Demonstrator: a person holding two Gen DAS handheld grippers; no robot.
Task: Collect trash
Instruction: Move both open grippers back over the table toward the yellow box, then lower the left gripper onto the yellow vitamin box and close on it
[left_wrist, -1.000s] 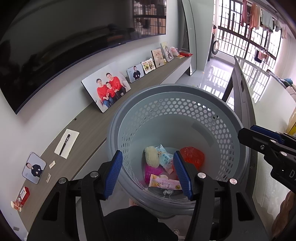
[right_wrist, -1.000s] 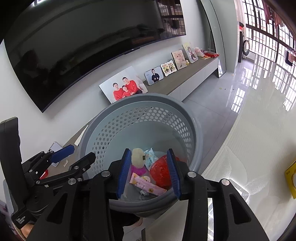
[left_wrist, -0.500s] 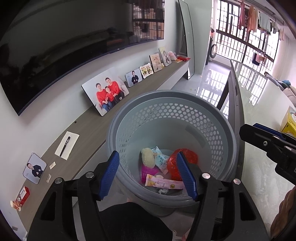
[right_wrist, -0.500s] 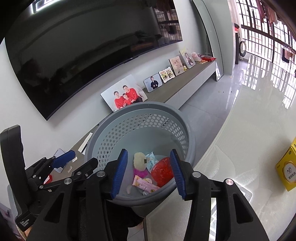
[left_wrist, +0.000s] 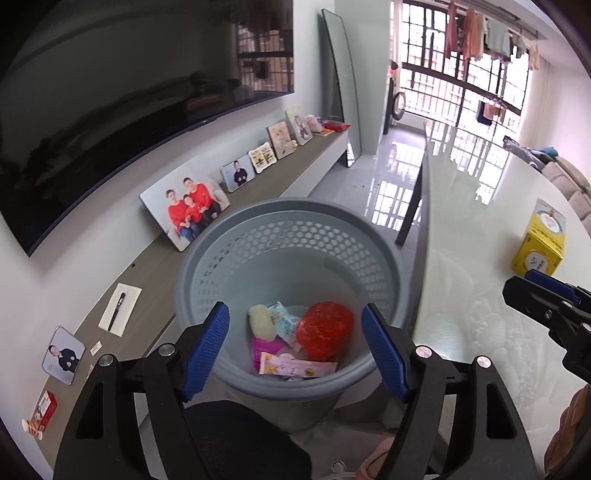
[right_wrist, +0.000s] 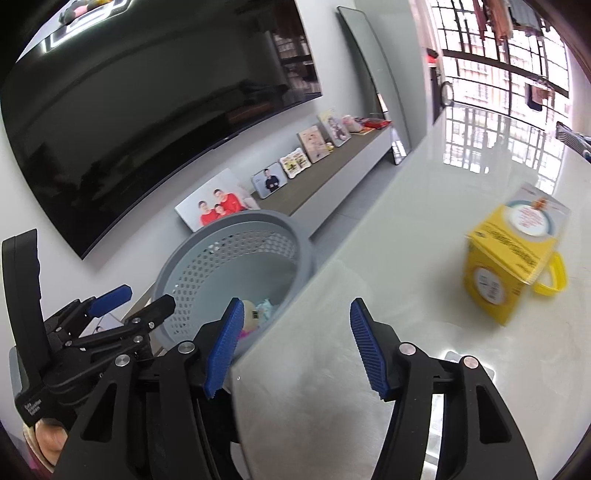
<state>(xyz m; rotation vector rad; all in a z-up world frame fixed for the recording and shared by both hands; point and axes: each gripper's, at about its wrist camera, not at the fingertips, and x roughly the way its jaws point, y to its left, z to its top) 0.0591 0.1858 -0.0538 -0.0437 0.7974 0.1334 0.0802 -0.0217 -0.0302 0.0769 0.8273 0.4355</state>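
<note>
A grey perforated basket stands on the floor beside the white table. At its bottom lie a red crumpled wrapper, a pale yellow lump, a light blue packet and a pink wrapper. My left gripper hangs above the basket with its jaws opening and nothing between them. My right gripper is over the table edge, jaws also opening and empty. The basket lies to its left, and so does the left gripper. The right gripper shows at the right edge.
A yellow box with a handle stands on the table. A low console along the wall carries photo frames, a pen on paper and a small red box. A large dark TV hangs above it.
Both grippers have drawn back and up from the basket while their jaws widened. The right view has swung right over the table, bringing the yellow box into sight.
</note>
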